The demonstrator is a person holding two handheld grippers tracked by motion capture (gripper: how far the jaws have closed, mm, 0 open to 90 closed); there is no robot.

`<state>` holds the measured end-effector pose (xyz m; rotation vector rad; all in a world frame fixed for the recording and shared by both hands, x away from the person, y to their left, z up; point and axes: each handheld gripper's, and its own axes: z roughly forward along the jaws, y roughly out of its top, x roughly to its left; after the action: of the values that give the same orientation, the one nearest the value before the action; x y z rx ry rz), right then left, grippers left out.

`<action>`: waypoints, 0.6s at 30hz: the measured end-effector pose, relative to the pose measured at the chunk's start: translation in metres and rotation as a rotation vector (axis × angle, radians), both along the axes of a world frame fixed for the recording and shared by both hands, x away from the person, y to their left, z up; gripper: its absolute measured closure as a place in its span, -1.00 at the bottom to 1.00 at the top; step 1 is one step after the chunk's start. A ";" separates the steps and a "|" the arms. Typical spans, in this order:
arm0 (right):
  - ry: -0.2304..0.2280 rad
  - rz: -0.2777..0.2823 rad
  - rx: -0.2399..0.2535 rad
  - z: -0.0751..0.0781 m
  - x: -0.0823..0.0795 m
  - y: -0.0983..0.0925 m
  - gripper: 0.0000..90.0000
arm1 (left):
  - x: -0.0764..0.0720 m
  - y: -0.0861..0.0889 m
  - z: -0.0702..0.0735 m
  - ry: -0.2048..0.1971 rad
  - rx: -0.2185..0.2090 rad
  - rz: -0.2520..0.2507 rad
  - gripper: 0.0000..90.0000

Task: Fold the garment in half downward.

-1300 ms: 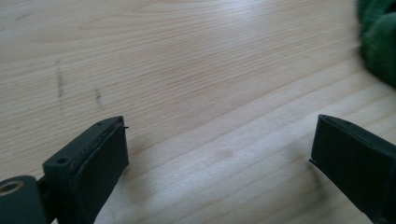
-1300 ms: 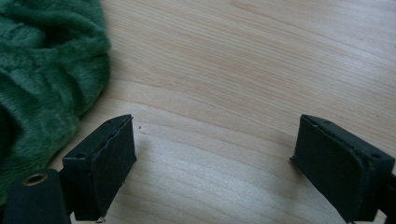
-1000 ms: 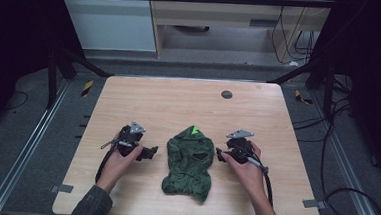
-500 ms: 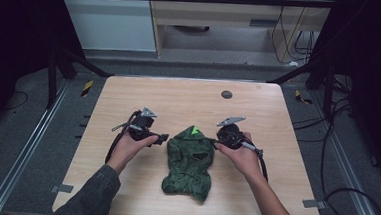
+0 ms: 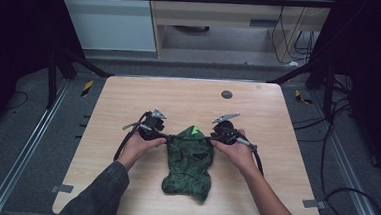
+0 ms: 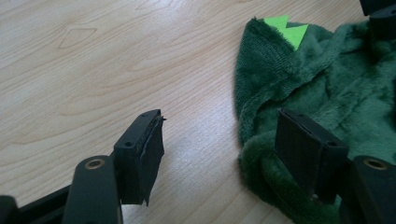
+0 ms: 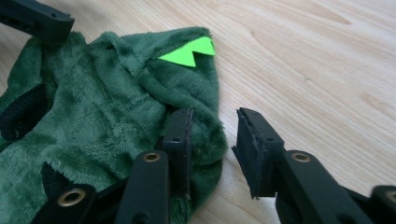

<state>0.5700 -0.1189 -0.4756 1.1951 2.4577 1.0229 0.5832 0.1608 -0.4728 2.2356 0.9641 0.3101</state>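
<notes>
Green plush garment [image 5: 189, 160] lies on counter [image 5: 129, 98]; we see left tongs [image 6: 219, 140] and right tongs [image 7: 212, 140] apart, straddling its 2 upper edges.

Both tools, left [image 5: 165, 135] and right [image 5: 208, 136], have closed in (jaws apart) on the green garment [image 5: 189, 160].
</notes>
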 end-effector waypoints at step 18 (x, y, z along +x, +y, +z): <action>0.015 0.011 -0.042 -0.015 -0.004 0.009 0.28 | 0.002 -0.005 -0.016 0.037 0.024 -0.017 -0.30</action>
<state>0.5661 -0.1103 -0.4905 1.1819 2.4869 0.9640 0.5853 0.1559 -0.4893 2.2775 0.9648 0.2752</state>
